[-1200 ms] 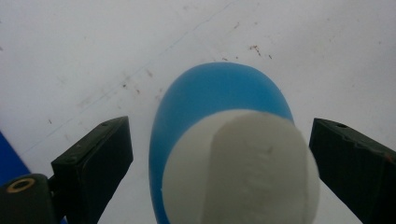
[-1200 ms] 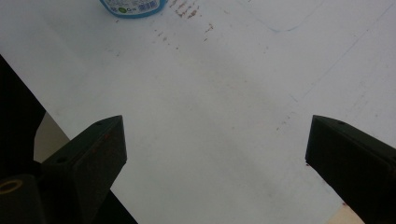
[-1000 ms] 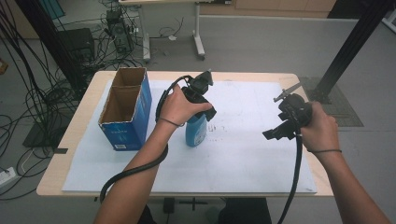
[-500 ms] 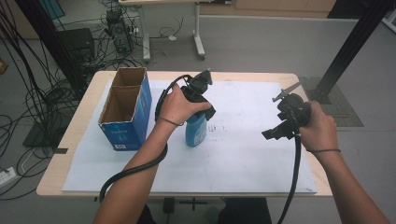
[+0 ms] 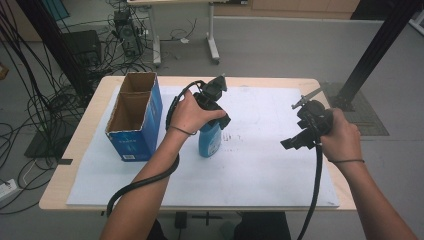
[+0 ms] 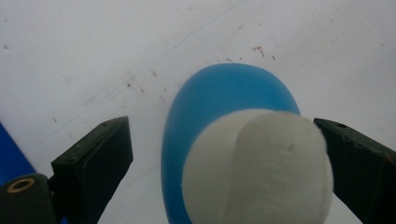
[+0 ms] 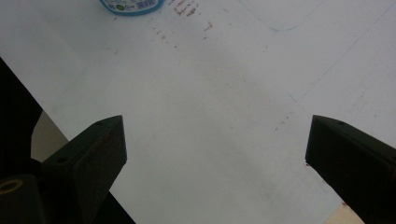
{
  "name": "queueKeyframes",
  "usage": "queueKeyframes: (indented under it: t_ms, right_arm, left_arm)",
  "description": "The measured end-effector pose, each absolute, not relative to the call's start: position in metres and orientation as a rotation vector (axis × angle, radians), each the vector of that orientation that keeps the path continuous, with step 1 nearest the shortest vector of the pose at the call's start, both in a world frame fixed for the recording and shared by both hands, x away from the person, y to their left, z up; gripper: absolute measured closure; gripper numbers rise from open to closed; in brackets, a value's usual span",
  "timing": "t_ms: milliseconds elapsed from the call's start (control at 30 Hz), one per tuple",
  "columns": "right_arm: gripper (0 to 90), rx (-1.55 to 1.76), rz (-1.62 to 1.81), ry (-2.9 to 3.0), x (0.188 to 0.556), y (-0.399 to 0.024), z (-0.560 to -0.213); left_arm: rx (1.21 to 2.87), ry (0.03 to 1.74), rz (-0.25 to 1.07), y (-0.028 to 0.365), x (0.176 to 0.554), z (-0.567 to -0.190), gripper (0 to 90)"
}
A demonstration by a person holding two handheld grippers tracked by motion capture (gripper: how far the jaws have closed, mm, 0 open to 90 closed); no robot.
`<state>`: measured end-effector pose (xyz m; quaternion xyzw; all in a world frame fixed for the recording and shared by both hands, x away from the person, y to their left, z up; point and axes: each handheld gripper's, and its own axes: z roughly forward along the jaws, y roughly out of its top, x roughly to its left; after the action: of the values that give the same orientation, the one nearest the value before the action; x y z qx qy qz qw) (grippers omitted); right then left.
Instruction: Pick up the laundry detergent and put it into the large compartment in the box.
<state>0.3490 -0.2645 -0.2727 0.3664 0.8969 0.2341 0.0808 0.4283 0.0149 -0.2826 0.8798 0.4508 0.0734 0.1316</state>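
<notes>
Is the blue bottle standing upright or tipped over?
Upright. In the high view the bottle stands on its base on the white sheet; the left gripper looks straight down on its white cap.

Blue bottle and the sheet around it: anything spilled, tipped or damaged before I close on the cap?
Nothing stands out. The blue bottle stands upright, its white cap on, between the left gripper's open jaws. The white sheet has only small reddish-brown specks near the bottle, no puddle. The cardboard box stands upright, open-topped.
</notes>
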Motion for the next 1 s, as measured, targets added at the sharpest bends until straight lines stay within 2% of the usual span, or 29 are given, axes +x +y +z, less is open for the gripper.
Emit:
queueKeyframes:
  t_ms: [1000]
  right_arm:
    - [5.4, 1.103, 0.700, 2.674, 0.3486, -0.2654, -0.2707]
  left_arm:
    - [2.553, 1.324, 0.213, 0.0152, 0.4283, -0.2847, 7.5]
